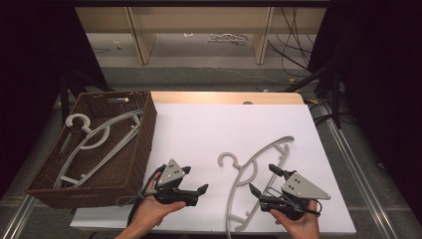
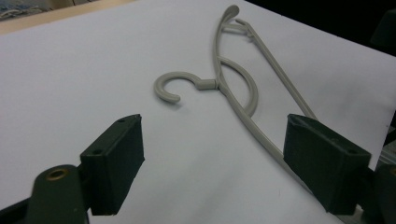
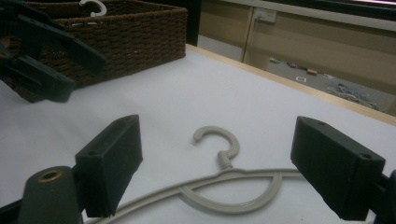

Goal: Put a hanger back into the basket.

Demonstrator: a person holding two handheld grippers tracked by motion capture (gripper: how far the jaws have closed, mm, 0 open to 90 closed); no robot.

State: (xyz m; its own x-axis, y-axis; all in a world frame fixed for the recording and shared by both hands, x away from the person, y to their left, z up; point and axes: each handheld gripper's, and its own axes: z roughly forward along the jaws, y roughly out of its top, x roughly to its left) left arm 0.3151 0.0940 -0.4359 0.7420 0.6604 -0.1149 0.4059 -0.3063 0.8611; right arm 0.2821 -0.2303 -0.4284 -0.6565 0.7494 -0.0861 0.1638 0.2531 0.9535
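A grey plastic hanger (image 1: 238, 167) lies flat on the white tabletop (image 1: 214, 119), hook toward the left. My left gripper (image 1: 195, 179) is held just left of it, open and empty; in the left gripper view the hanger (image 2: 205, 84) lies ahead of the gripper (image 2: 215, 123), between the spread jaws. My right gripper (image 1: 263, 180) hovers over the hanger's near end, also open and holding nothing. In the right gripper view the hanger (image 3: 225, 163) lies below and between the wide jaws of the gripper (image 3: 219, 126), and the left gripper (image 3: 42, 51) shows at upper left.
A brown wicker basket (image 1: 144, 144) stands at the table's left edge, with light-coloured hangers (image 1: 94, 134) inside it. In the right gripper view the basket (image 3: 130, 32) is beyond the left gripper. Wooden shelving and cables lie on the floor past the table's far edge.
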